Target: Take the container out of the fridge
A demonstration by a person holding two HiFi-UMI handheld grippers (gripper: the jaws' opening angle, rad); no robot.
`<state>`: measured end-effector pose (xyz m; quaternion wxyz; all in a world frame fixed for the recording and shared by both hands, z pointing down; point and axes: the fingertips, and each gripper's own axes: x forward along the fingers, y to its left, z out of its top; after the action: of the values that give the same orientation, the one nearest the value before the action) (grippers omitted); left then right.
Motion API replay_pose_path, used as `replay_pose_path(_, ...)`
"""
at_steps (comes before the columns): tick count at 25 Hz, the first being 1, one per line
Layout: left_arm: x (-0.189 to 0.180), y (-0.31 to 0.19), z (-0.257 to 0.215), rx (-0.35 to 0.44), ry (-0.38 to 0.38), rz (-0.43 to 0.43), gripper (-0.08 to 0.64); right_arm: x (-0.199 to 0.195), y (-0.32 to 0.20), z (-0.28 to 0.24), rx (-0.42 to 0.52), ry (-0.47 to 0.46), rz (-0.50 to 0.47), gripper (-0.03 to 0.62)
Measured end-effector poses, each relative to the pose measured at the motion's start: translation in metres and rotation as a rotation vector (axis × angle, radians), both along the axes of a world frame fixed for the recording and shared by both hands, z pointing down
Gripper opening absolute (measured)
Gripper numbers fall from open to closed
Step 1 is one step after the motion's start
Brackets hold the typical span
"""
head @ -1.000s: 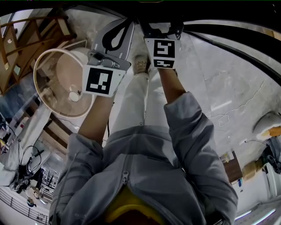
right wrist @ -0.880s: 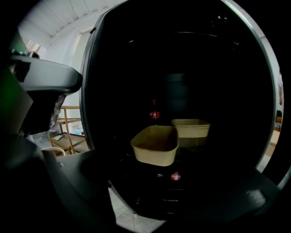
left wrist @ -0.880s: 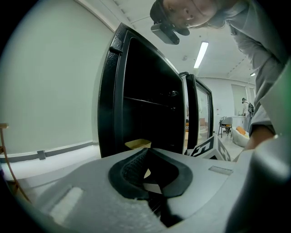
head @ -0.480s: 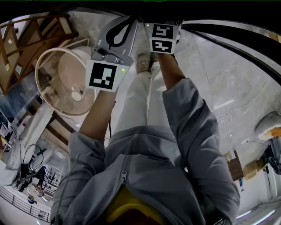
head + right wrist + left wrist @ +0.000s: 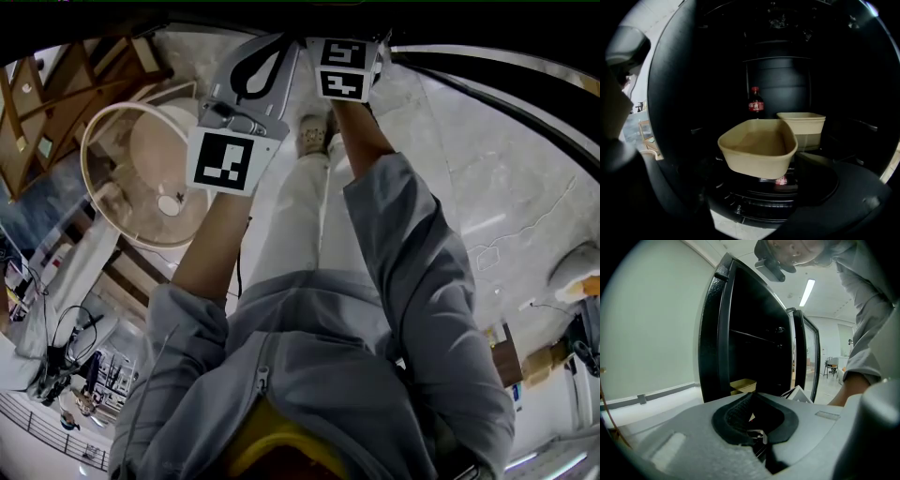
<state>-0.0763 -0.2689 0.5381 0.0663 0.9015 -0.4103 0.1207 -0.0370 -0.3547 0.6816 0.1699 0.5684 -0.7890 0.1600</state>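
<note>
Looks like the lift-out step is underway. The beige rounded paper container [image 5: 758,146] is gripped at its near right edge by the right tongs [image 5: 799,171], which seem closed onto the wall there, though it's dark and hard to be sure. The container is at the front of the black fridge [image 5: 722,333], apparently raised clear of the wire rack [image 5: 759,199] rather than resting on it. The left tongs [image 5: 754,420] are pressed together with nothing in them, held outside by the open door.

Next, the container probably needs to be drawn straight back toward the near side and kept level, so the door frame isn't clipped.

Count, as far as can be seen:
- two beige containers: the held one, plus a second beige tub [image 5: 801,123] sitting far right on the shelf
- one dark cola bottle with a red label [image 5: 755,101] standing at the far back; a red label is glimpsed under the held container, but whether that's another bottle can't be told
- one round beige fan [image 5: 141,178] on the floor at the left
</note>
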Motion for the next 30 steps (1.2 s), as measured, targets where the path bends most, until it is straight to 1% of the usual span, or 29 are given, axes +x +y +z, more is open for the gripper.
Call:
replay_pose_path(14, -0.004, 0.004, 0.001, -0.01, 0.001, -0.001, 0.005, -0.001, -0.015, 0.006, -0.001, 0.003, 0.029, 0.522)
replay_pose_path(15, -0.004, 0.004, 0.002, -0.011, 0.002, -0.002, 0.005, -0.001, -0.016, 0.006, -0.002, 0.008, 0.028, 0.516)
replay_pose_path(16, -0.005, 0.004, 0.002, -0.011, 0.002, -0.003, 0.005, 0.0, -0.017, 0.007, -0.003, 0.012, 0.026, 0.489)
replay_pose_path(23, -0.005, 0.005, 0.002, -0.016, 0.014, -0.004, 0.005, 0.003, -0.016, -0.002, 0.017, 0.018, 0.014, 0.476)
replay_pose_path(30, -0.002, 0.009, 0.0, -0.016, 0.02, -0.003, 0.005, 0.013, 0.0, -0.018, 0.046, 0.028, 0.029, 0.472)
